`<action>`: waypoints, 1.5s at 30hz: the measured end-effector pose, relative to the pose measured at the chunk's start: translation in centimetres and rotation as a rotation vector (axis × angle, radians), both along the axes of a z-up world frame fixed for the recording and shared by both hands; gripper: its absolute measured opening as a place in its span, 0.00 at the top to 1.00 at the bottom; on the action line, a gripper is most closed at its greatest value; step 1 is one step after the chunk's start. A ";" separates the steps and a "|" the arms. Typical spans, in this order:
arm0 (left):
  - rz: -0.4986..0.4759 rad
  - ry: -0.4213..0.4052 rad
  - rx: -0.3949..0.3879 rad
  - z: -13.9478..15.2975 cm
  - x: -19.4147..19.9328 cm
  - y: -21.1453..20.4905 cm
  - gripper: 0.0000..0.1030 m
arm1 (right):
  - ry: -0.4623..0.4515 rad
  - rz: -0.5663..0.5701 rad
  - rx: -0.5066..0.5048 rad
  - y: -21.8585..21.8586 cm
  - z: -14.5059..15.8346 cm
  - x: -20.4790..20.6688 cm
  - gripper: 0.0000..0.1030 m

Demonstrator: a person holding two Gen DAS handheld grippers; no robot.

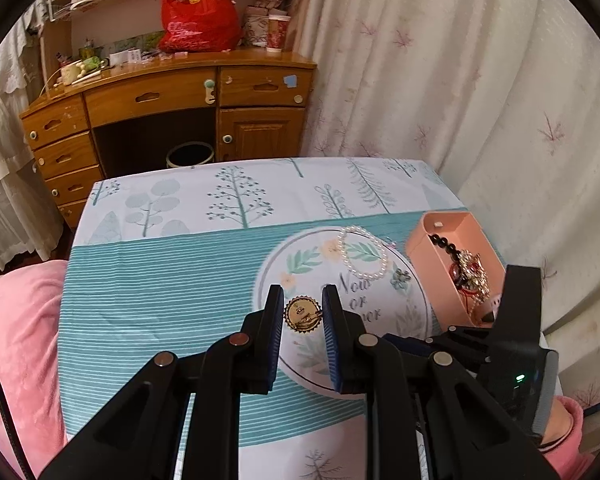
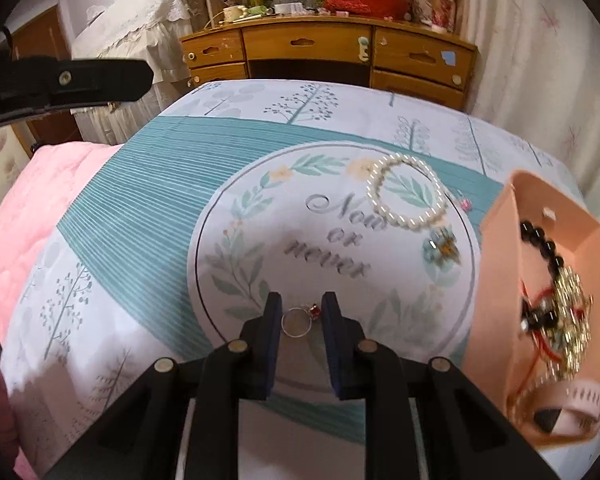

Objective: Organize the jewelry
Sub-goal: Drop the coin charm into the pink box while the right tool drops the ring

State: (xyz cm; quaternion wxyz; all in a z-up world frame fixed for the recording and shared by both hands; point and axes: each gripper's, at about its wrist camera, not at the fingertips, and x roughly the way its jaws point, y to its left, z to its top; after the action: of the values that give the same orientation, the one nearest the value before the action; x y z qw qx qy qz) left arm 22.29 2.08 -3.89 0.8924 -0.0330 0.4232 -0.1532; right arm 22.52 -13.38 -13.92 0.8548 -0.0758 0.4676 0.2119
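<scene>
two grippers low over printed cloth, each with a small piece between its fingers

nearest the lens, black linkages and blue-padded fingers. spread beneath, a teal-striped tablecloth (image 1: 160, 280) printed with trees and a round wreath reading "now or never". off its right side, a pink box (image 2: 496, 280), open-topped, standing on the cloth and holding a black bead strand (image 2: 540, 240), a gold tangle with red cord (image 2: 568, 312) and a pale patterned roll (image 2: 580, 400) at its near end. behind the table, a wooden desk (image 1: 180, 96) with a red plastic bag (image 1: 198, 16) on top; a cream curtain (image 1: 460, 80) to the right, a pink blanket (image 1: 16, 320) to the left.

on the wreath, lying flat: a pearl bracelet (image 2: 408, 192) in a loop, and just beside it, toward the box, a blue flower brooch (image 2: 442, 248).

left gripper (image 1: 302, 314): fingers narrowly apart with a round gold brooch (image 1: 302, 314) between the pads, back face and pin toward the lens; right edge against the right pad, held clear of the cloth as far as can be told.

right gripper (image 2: 302, 318): fingers narrowly apart around a thin silver ring (image 2: 296, 322) with a small red stone at its upper right, the ring down at the cloth near the wreath's lower rim; cannot tell whether the pads press on it or merely flank it.
</scene>
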 end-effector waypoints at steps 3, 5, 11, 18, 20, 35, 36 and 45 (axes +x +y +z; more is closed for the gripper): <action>-0.033 0.014 0.013 -0.4 -0.6 -1.6 0.83 | 0.014 -0.013 0.051 -1.5 0.9 -1.1 0.81; -0.066 0.028 0.022 -0.8 -1.0 -3.0 0.83 | 0.018 -0.017 0.086 -2.7 1.7 -2.0 0.80; -0.158 0.080 -0.013 -2.0 -1.5 -7.4 0.83 | -0.031 -0.126 0.149 -8.2 4.6 -4.2 0.80; -0.254 0.133 -0.014 -2.9 -1.1 -13.3 0.83 | -0.128 -0.275 0.206 -14.9 6.5 -7.2 0.80; -0.282 0.133 -0.010 -2.8 -1.0 -14.8 0.83 | -0.156 -0.303 0.229 -16.6 6.8 -7.4 0.80; -0.332 0.098 -0.026 -1.3 2.0 -21.0 0.39 | -0.224 -0.319 0.332 -19.3 6.3 -6.2 0.78; -0.322 0.095 -0.023 -1.3 2.1 -21.0 0.35 | -0.213 -0.322 0.329 -19.3 6.1 -5.9 0.76; -0.204 0.091 0.089 -1.6 2.5 -17.7 0.25 | -0.196 -0.321 0.337 -19.0 5.6 -6.1 0.53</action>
State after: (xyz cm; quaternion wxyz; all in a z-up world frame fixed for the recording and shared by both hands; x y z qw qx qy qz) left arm 24.77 -15.63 -5.53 0.8527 0.0429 0.4707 -0.2226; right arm 16.43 -32.43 -8.34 0.9193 0.1228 0.3467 0.1399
